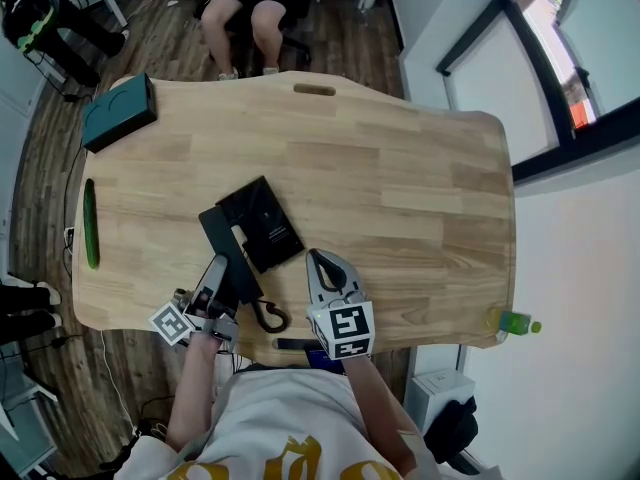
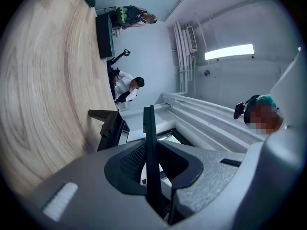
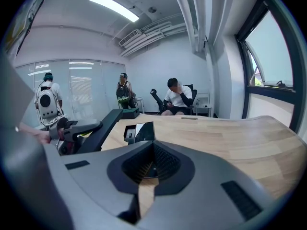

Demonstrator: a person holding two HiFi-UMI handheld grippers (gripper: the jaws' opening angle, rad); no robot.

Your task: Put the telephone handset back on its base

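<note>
Looking like the set-down step: left gripper (image 1: pixel 216 271) is clamped on the near end of the black handset (image 1: pixel 240 273), held along the telephone base (image 1: pixel 265 223); right gripper (image 1: pixel 315 259) is closed, empty; next it probably needs lowering square into the cradle.

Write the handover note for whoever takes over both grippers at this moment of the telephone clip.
Left gripper: shut on the handset, holding it tilted, far end raised off the table, along the left side of the base in the head view.
Right gripper: shut, empty, over the table just right of the base.
The coiled cord lies near the front edge.
Done: handset gripped and raised.
Left: lower it onto the base, then release.
</note>
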